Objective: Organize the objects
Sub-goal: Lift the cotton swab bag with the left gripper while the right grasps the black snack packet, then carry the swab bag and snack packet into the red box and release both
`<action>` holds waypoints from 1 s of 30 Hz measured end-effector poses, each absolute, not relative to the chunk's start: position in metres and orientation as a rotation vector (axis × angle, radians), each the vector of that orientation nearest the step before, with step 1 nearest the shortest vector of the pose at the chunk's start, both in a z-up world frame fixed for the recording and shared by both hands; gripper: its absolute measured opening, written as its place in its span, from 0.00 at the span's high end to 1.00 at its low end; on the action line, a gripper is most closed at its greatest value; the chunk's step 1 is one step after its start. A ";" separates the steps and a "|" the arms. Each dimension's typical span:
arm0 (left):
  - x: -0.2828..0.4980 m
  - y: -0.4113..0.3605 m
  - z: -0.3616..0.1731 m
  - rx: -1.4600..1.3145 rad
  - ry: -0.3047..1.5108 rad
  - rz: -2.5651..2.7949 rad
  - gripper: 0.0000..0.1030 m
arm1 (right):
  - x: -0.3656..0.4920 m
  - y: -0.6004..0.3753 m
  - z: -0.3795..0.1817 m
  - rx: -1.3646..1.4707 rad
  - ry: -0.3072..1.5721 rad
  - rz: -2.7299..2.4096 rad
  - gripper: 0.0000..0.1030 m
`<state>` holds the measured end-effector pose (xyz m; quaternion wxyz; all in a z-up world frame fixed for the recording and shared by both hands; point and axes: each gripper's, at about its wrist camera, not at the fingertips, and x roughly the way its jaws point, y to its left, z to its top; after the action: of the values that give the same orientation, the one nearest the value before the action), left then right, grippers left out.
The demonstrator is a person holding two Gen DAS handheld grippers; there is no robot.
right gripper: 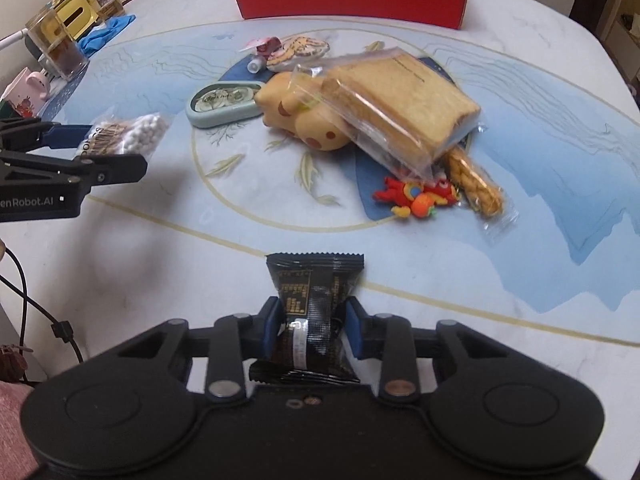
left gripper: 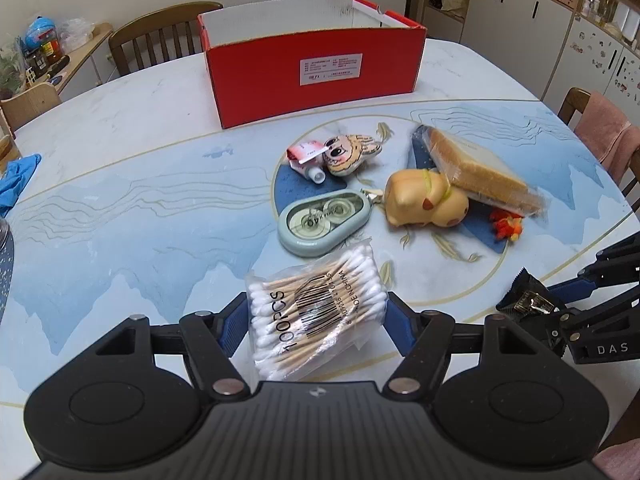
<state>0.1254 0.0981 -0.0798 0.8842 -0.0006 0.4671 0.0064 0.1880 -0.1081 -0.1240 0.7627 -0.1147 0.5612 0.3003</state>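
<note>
The marbled white and blue dining table (left gripper: 120,184) fills my view, and at its far side sits the open red cardboard box (left gripper: 316,76), white inside, label facing me. That, I judge, is where everything goes.

Next in size, the clear-wrapped slab of sliced bread (right gripper: 400,100) leans on the yellow squishy animal toy (right gripper: 304,120), both in the middle of the table. Just beside them lies the pale green oval tape dispenser (left gripper: 320,220), then the flat striped tiger charm (left gripper: 352,154) touching a small pink-and-white tube (left gripper: 306,160). Near the bread's low corner I see a red and orange plush trinket (right gripper: 416,196) and a braided bread stick in a clear wrapper (right gripper: 476,184).

Now my hands. My left gripper (left gripper: 318,312) straddles a clear bag of wooden cotton swabs (left gripper: 316,312), blue pads at either side of it; whether they press or only flank it, I can't tell. My right gripper (right gripper: 312,324) is pinching a small black foil snack packet (right gripper: 312,304), pads squeezing its waist, near the table's front edge.

So I read this as the pick-up step, with both items well apart from the box. Next move, as I see it: lift both clear of the table, carry them over the clutter without snagging the bread, and release them above the box's open top.
</note>
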 end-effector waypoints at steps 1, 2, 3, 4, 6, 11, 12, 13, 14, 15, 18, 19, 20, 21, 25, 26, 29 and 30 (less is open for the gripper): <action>0.127 0.098 -0.078 0.000 0.971 0.011 0.33 | 0.189 -0.107 -0.121 -0.251 1.216 0.656 0.68; 0.128 0.098 -0.076 0.002 0.968 0.009 0.33 | 0.190 -0.106 -0.118 -0.251 1.209 0.657 0.68; 0.129 0.098 -0.074 0.003 0.965 0.006 0.33 | 0.191 -0.105 -0.114 -0.253 1.201 0.659 0.68; 0.131 0.099 -0.072 0.002 0.962 0.002 0.33 | 0.193 -0.103 -0.110 -0.257 1.192 0.661 0.68; 0.135 0.100 -0.067 -0.003 0.957 -0.005 0.33 | 0.197 -0.100 -0.102 -0.261 1.175 0.665 0.68; 0.148 0.106 -0.052 0.009 0.927 -0.021 0.33 | 0.214 -0.091 -0.078 -0.263 1.117 0.690 0.68; 0.151 0.108 -0.049 0.017 0.915 -0.019 0.33 | 0.218 -0.089 -0.073 -0.260 1.102 0.696 0.69; 0.154 0.109 -0.044 0.023 0.903 -0.019 0.33 | 0.223 -0.087 -0.067 -0.257 1.085 0.698 0.69; 0.158 0.111 -0.040 0.028 0.891 -0.019 0.33 | 0.228 -0.086 -0.061 -0.255 1.067 0.698 0.69; 0.162 0.113 -0.035 0.033 0.878 -0.018 0.33 | 0.233 -0.084 -0.055 -0.249 1.052 0.697 0.69; 0.176 0.120 -0.022 0.047 0.848 -0.021 0.33 | 0.250 -0.081 -0.039 -0.214 1.021 0.691 0.69; 0.181 0.123 -0.017 0.050 0.840 -0.021 0.33 | 0.256 -0.080 -0.033 -0.203 1.011 0.689 0.69; 0.186 0.127 -0.013 0.052 0.833 -0.020 0.33 | 0.261 -0.079 -0.028 -0.195 1.002 0.687 0.69; 0.192 0.130 -0.009 0.055 0.827 -0.018 0.33 | 0.267 -0.078 -0.023 -0.191 0.993 0.685 0.69; 0.217 0.145 0.004 0.054 0.823 -0.014 0.33 | 0.289 -0.072 -0.009 -0.182 0.967 0.675 0.69; 0.224 0.149 0.006 0.053 0.824 -0.013 0.33 | 0.295 -0.070 -0.007 -0.183 0.964 0.670 0.69; 0.242 0.156 0.014 0.069 0.817 -0.011 0.33 | 0.312 -0.063 -0.003 -0.189 0.957 0.657 0.69; 0.248 0.158 0.015 0.081 0.813 -0.010 0.33 | 0.318 -0.061 -0.002 -0.190 0.955 0.654 0.69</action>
<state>0.2482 0.1584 0.0153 0.9177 0.0395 0.3954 -0.0049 0.3176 -0.0610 -0.0019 0.8328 -0.0898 0.4507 0.3086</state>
